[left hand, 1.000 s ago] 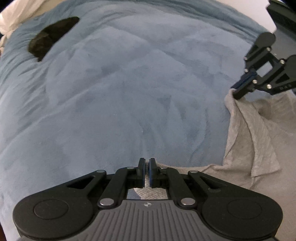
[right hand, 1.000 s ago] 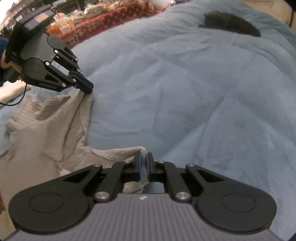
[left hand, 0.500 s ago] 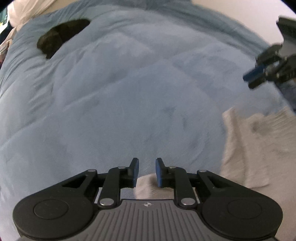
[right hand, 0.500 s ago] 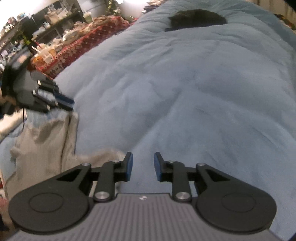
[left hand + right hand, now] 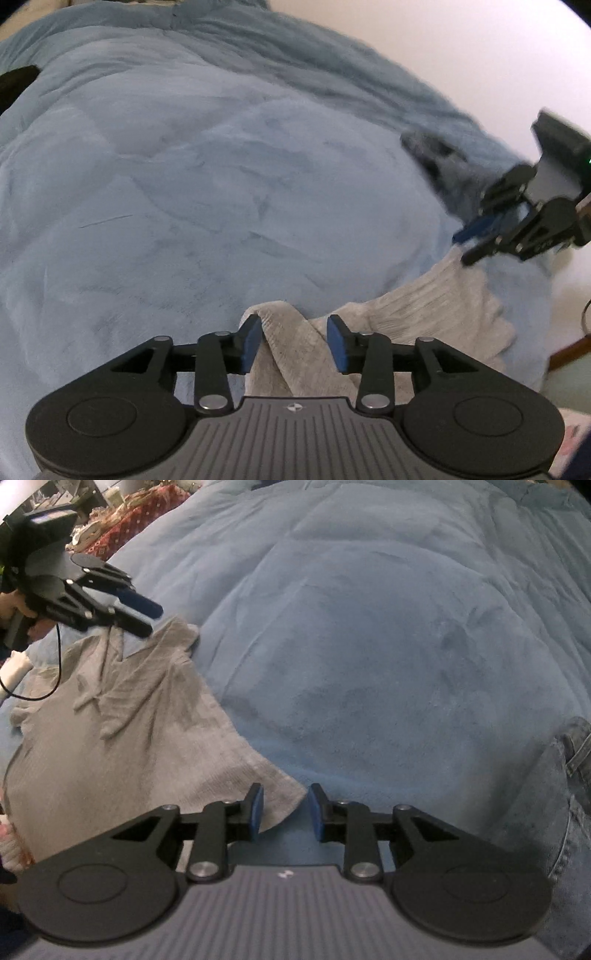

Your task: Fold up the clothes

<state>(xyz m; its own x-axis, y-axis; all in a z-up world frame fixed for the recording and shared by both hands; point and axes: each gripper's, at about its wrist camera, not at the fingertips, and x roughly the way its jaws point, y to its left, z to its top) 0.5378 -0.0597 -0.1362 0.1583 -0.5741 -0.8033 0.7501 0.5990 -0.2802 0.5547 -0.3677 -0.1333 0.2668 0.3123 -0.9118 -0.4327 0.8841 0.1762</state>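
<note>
Item: grey knit garment (image 5: pixel 122 738), lying flat on blue bedspread (image 5: pixel 369 646), filling the lower left of the right wrist view and the lower right of the left wrist view; one corner peaks between the fingers of the left gripper (image 5: pixel 294 341), another corner sits between those of the right gripper (image 5: pixel 284 812); both sets of jaws stand released, blue pads apart, holding nothing. Left gripper also appears at upper left of the right wrist view, hovering just above the garment's far edge. Adjacent: denim piece (image 5: pixel 554 805) at lower right of the right wrist view; patterned red cloth (image 5: pixel 136 517) at upper left; dark item (image 5: pixel 16 83) at left edge of the left wrist view, possibly another garment, too cropped to tell. Handling note: garment appears spread, fold not yet begun; for a clean fold, seat each corner deep between the pads before clenching, lift both together level, and keep the edge taut so the loose knit does not bunch.
</note>
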